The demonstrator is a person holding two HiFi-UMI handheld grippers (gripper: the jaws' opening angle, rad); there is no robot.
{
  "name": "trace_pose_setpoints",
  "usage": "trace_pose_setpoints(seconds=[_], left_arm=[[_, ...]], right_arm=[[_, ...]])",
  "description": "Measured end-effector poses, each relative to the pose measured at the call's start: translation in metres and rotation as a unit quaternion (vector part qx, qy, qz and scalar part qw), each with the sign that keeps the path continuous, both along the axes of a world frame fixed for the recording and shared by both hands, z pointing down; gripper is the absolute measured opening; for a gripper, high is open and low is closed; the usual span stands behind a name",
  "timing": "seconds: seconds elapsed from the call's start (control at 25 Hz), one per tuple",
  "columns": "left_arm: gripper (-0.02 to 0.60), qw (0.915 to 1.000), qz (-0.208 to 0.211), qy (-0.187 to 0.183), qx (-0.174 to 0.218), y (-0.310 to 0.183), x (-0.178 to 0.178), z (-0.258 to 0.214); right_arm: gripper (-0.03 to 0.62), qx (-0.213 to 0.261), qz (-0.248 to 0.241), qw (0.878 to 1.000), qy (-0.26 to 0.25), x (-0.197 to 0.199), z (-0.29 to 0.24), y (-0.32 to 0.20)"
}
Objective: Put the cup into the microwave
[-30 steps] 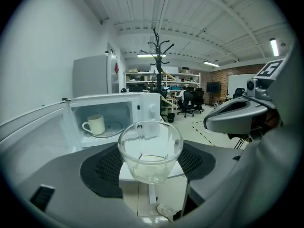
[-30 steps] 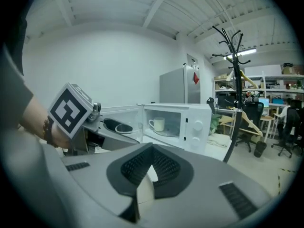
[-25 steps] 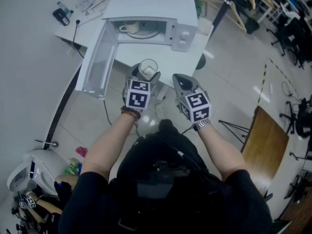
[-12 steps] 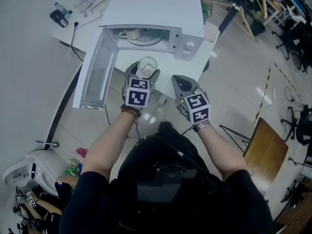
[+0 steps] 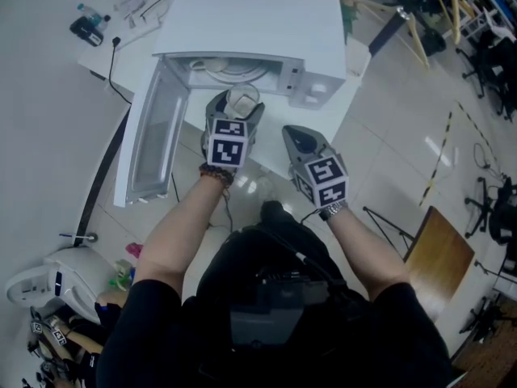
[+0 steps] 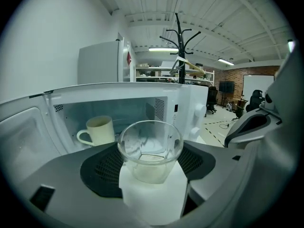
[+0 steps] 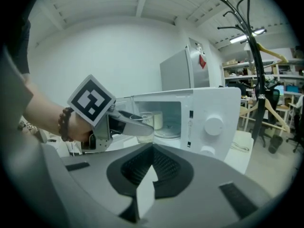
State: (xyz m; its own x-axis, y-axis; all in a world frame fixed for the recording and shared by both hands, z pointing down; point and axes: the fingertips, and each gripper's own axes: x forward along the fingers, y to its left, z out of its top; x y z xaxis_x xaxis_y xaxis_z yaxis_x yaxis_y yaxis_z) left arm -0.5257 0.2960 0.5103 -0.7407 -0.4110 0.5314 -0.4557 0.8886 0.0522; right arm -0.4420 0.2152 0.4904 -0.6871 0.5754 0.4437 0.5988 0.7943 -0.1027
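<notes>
A clear glass cup [image 5: 241, 99] sits between the white pads of my left gripper [image 5: 233, 113], which is shut on it, just in front of the open white microwave [image 5: 258, 23]. In the left gripper view the cup [image 6: 150, 148] is upright in the left gripper [image 6: 151, 172], facing the cavity, where a cream mug [image 6: 97, 130] stands at the left. The microwave door [image 5: 149, 144] hangs open to the left. My right gripper [image 5: 299, 138] hovers to the right of the cup, before the control panel. Its pads [image 7: 144, 189] meet with nothing between them.
The microwave stands on a white table [image 5: 105, 55] with a power strip and cables [image 5: 121, 10] at the back left. A coat stand [image 7: 254, 56] and hanger are to the right. A wooden board [image 5: 440, 257] and a white appliance [image 5: 44, 285] are on the floor.
Both grippers have moved forward toward the microwave. The glass cup has gone from over the table's front edge to the mouth of the cavity.
</notes>
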Motion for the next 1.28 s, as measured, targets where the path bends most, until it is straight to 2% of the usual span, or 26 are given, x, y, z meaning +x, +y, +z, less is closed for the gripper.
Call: trace_pose_setpoints(seconds=[0.56, 1.28], left_arm=[[0.350, 0.9998, -0.018, 0.004, 0.002, -0.001, -0.073, 0.022], [0.350, 0.9997, -0.013, -0.009, -0.019, -0.018, -0.130, 0.043]], right_arm=[[0.000, -0.012, -0.021, 0.999, 0.036, -0.042, 0.022, 0.006], [0.000, -0.028, -0.036, 0.997, 0.054, -0.066, 0.038, 0.008]])
